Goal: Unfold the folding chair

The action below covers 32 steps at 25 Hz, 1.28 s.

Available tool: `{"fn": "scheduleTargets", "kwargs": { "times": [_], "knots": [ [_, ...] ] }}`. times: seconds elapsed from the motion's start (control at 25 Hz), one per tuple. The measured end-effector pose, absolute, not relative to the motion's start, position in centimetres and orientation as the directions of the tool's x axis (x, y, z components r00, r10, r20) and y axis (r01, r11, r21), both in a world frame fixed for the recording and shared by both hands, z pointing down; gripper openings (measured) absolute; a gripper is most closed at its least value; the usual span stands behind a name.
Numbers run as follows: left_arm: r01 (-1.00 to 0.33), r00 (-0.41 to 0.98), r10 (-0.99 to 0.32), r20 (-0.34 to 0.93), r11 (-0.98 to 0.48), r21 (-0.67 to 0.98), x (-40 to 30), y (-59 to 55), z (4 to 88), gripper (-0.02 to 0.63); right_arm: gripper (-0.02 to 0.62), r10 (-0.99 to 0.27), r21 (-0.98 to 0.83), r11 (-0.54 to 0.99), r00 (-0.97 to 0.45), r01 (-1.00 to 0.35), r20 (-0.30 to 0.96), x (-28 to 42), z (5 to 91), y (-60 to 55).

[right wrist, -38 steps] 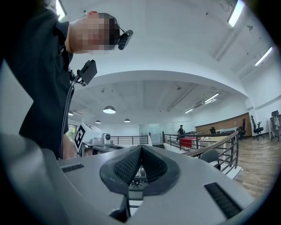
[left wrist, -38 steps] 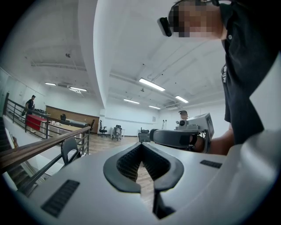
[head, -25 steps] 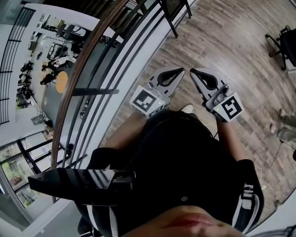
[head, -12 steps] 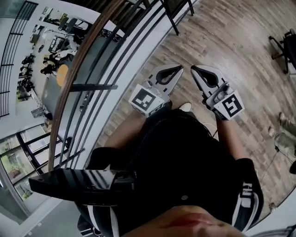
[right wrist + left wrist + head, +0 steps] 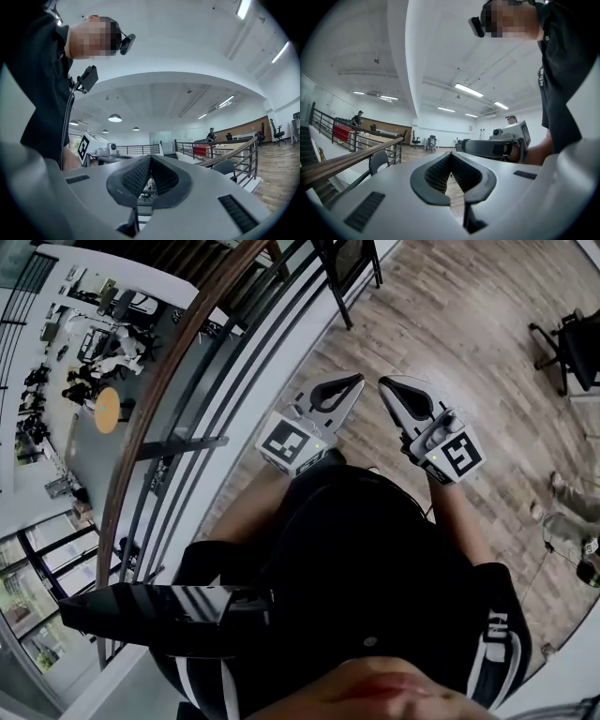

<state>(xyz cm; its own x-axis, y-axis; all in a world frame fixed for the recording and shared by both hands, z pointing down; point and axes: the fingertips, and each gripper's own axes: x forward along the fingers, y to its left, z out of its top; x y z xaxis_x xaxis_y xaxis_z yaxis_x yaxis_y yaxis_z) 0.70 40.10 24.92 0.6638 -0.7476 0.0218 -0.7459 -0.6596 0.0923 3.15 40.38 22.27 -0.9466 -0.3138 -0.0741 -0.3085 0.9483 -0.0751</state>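
A black chair [image 5: 345, 266] stands on the wooden floor by the railing, at the top of the head view, well ahead of both grippers. Its rounded back shows past the jaws in the left gripper view [image 5: 378, 161] and in the right gripper view [image 5: 225, 167]. My left gripper [image 5: 358, 380] and right gripper [image 5: 383, 382] are held side by side in front of my body, pointing level. Each is shut with nothing between its pads. The right gripper [image 5: 487, 147] also shows in the left gripper view.
A black railing with a wooden handrail [image 5: 164, 371] runs along my left, with a lower floor beyond it. An office chair [image 5: 567, 338] stands at the far right, and another person's shoes [image 5: 562, 512] are on the floor at the right.
I have moved forward along the railing, so the black chair at the top has come nearer. Both grippers keep their place before my body and stay shut.
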Motion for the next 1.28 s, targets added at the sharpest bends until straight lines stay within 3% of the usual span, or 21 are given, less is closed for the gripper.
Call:
{"fn": "scheduleTargets", "kwargs": {
  "times": [0.6,1.28],
  "knots": [
    [-0.711,0.696,-0.718,-0.003,-0.69,0.134,-10.3,32.1,24.6,0.003,0.006,-0.372,-0.109,0.925,-0.927,-0.364,-0.057,-8.2,21.6,32.3],
    [-0.77,0.633,-0.774,0.028,-0.625,0.127,-7.9,21.0,25.8,0.003,0.006,-0.322,-0.092,0.944,-0.945,-0.315,-0.063,-4.7,23.0,20.6]
  ]
}}
